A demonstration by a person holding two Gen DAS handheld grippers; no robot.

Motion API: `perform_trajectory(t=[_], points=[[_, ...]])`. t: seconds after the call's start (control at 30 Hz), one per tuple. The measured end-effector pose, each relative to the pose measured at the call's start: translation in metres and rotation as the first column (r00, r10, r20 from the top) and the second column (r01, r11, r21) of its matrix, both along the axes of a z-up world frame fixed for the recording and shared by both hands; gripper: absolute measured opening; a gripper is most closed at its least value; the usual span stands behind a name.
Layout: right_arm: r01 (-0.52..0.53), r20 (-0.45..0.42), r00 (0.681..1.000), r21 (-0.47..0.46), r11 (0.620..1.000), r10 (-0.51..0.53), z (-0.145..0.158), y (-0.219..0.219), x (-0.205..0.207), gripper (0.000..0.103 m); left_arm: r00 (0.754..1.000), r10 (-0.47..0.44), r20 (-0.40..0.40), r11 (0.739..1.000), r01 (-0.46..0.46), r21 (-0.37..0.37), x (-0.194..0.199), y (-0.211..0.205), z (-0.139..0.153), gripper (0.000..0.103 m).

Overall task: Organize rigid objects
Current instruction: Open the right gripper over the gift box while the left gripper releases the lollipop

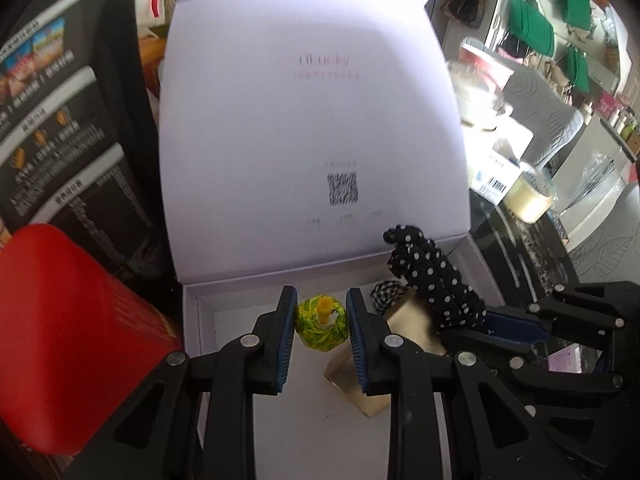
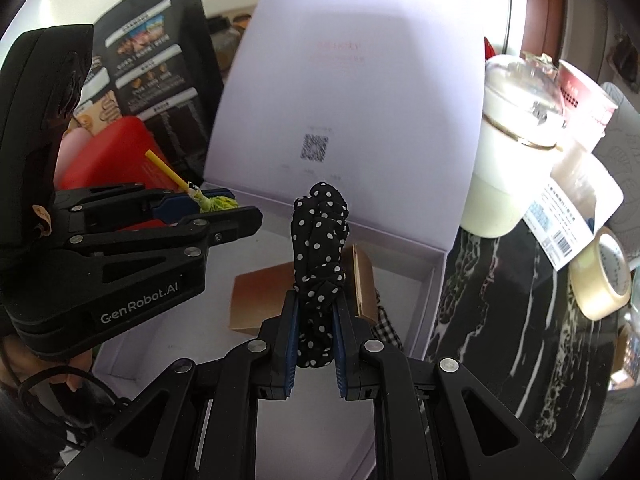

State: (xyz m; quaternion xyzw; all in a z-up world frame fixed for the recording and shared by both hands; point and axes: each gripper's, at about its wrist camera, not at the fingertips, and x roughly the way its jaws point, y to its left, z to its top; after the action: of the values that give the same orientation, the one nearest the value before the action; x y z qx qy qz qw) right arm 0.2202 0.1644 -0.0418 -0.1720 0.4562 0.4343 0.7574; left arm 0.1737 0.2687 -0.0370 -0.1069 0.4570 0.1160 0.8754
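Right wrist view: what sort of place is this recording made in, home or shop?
Probably a small shop or a lived-in room used for packing; I can't be sure. A white gift box stands open on a dark marbled tabletop, beside a tape roll and a barcode-labelled parcel. Green bags hang behind.

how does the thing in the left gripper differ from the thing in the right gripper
The left gripper holds a small yellow-green wrapped item with a yellow stick; the right gripper holds a black polka-dot fabric bundle.
The wrapped item is short and rounded; the fabric bundle is long, reaching well past the fingertips.
The wrapped item looks papery; the bundle is crumpled cloth.
Both are clamped in shut jaws over the open white box.
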Motion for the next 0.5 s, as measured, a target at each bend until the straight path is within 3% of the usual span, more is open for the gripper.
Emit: perform_trajectory(t=[0.5], points=[[0.009,0.008,1.0,0.003,1.0,-0.009,-0.008,0.013,-0.007,0.017,0.998,0.015,-0.06,1.0,-0.015,-0.002,0.008,0.004,-0.016,0.025]])
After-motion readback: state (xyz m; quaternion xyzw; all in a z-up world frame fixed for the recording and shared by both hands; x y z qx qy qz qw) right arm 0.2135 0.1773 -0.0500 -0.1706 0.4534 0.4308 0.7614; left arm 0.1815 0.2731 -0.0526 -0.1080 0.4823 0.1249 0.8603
